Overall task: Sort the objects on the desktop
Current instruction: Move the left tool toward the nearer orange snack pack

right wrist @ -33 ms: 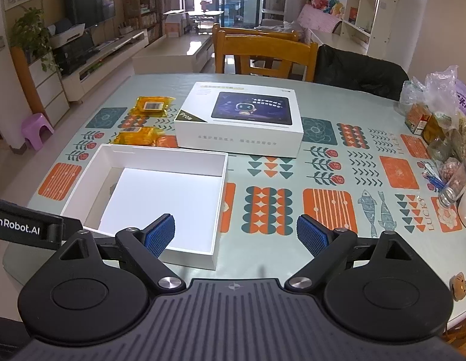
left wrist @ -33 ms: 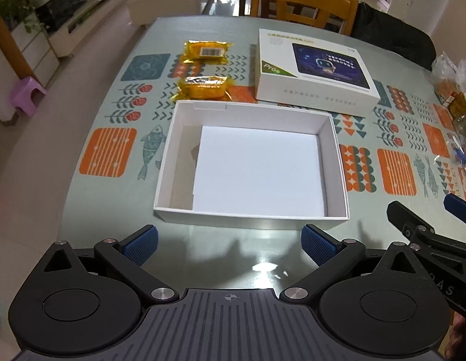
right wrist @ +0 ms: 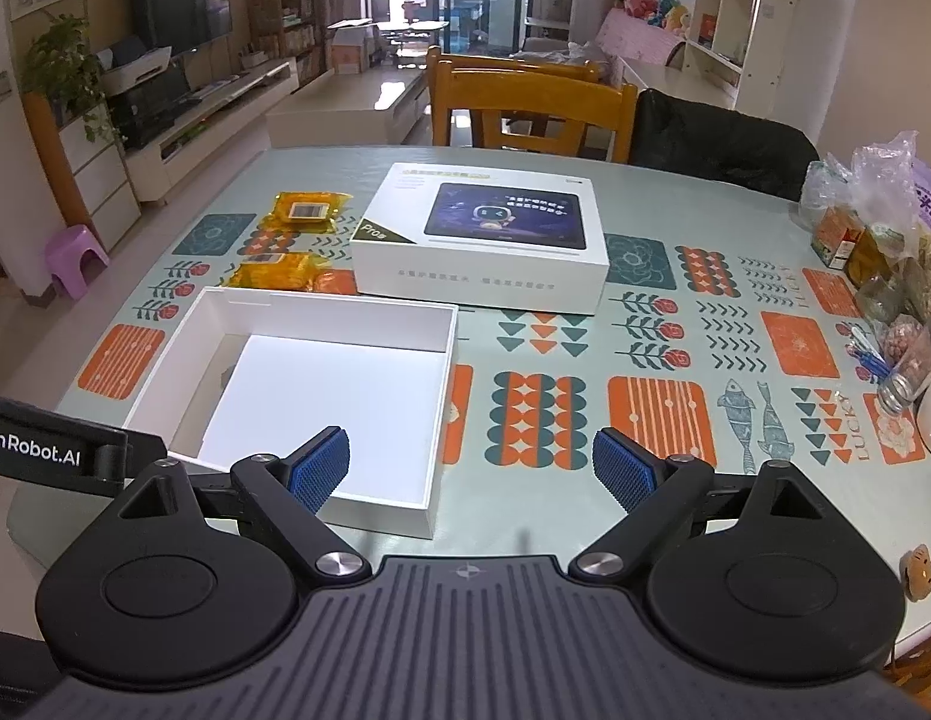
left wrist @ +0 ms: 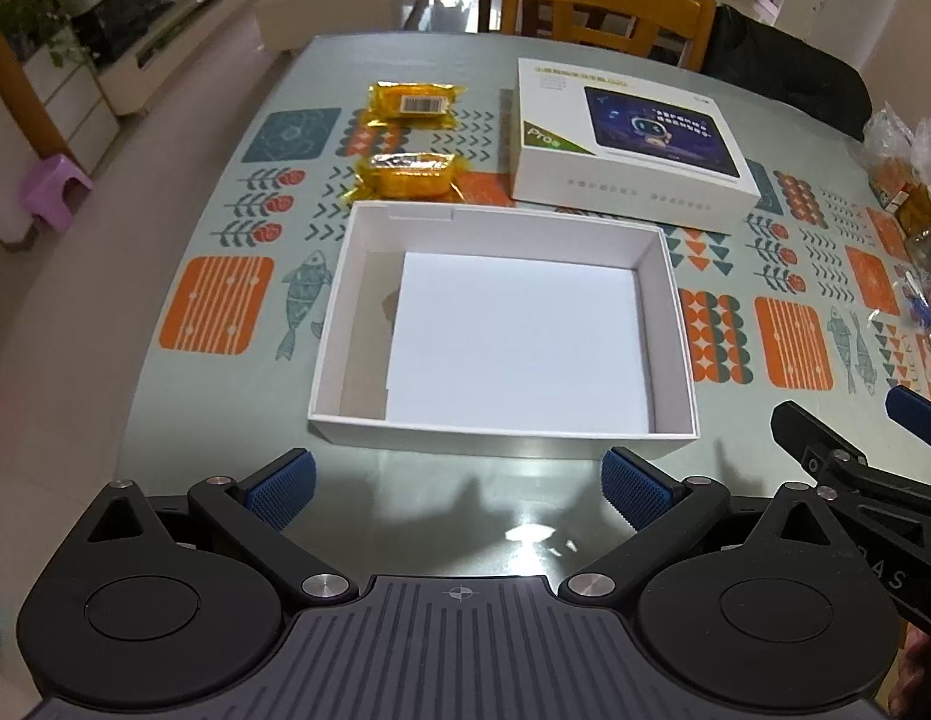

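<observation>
An open white box (left wrist: 501, 437) lies on the patterned table just ahead of my left gripper (left wrist: 459, 489), with only a white sheet (left wrist: 519, 336) inside. Beyond its far left corner lie two yellow wrapped packets: one (left wrist: 408, 175) close to the box, the other (left wrist: 414, 101) farther back with a barcode label. A white tablet box (left wrist: 633, 138) lies flat behind the open box. The left gripper is open and holds nothing. My right gripper (right wrist: 471, 471) is open too, hovering at the near right corner of the open box (right wrist: 387, 510).
Snack bags and jars (right wrist: 873, 228) crowd the table's right edge, with a small keychain (right wrist: 918, 564) near the front right. A wooden chair (right wrist: 525, 108) and a dark-draped chair (right wrist: 717, 144) stand at the far side. A purple stool (right wrist: 75, 258) is on the floor at left.
</observation>
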Demonstrator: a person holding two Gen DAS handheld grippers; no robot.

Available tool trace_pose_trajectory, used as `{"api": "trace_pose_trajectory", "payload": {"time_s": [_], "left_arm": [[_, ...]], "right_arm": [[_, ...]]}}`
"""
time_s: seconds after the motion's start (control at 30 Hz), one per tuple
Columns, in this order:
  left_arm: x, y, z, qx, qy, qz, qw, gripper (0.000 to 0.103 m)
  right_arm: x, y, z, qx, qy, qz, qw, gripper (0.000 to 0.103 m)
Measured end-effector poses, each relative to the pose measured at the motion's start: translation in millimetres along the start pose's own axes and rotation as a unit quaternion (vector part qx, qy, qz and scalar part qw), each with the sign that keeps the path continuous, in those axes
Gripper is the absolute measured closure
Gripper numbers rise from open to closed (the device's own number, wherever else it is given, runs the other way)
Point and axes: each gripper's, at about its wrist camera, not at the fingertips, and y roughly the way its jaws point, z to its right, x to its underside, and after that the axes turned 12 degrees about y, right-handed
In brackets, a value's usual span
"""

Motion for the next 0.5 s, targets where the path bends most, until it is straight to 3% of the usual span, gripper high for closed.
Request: {"api": "trace_pose_trajectory", "payload": {"time_s": [0.5], "left_arm": [[-8,0,-19,-0.020,0.009,0.014,0.9997,0.000]], "right_arm": [[-5,9,-16,-0.004,-0.002,0.000,1.000,0.000]]}}
